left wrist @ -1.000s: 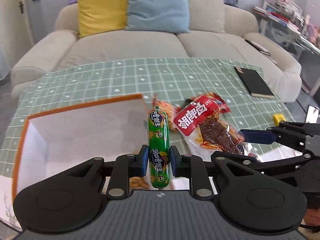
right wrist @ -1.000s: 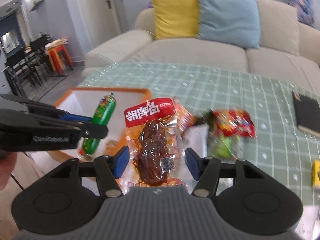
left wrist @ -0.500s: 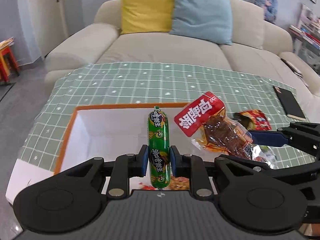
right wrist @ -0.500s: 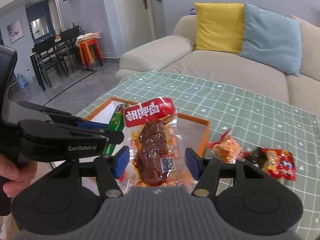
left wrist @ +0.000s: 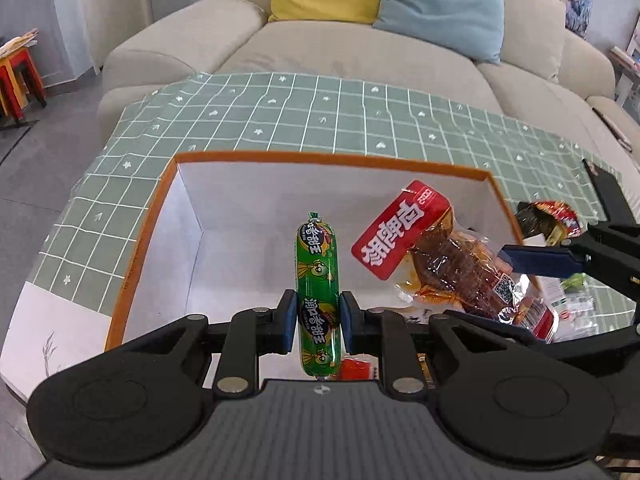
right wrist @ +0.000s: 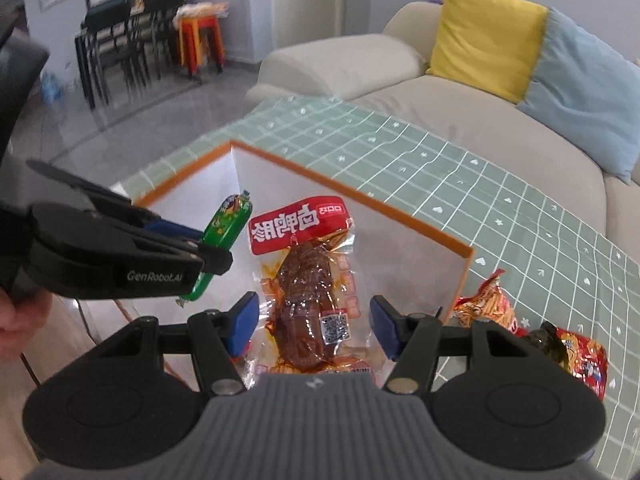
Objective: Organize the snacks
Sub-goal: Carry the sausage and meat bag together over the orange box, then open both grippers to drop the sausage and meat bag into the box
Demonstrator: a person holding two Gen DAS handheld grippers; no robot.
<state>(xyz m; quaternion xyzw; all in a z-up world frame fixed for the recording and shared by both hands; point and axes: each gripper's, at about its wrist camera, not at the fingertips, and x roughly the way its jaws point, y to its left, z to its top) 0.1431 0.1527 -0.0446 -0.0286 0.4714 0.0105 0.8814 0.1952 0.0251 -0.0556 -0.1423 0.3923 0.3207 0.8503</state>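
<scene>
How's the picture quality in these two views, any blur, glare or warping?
Left wrist view: sharp, with the tablecloth grid bowed by the fisheye and glare on the sausage wrapper. Right wrist view: chairs at far left are smeared, the meat packet is crisp, and its film shines.

My table wears a green checked cloth [left wrist: 304, 112]; on it sit the orange-rimmed white box [left wrist: 320, 157], two snack packets [right wrist: 490, 306] [right wrist: 576, 354] and a black notebook [left wrist: 600, 178]
</scene>
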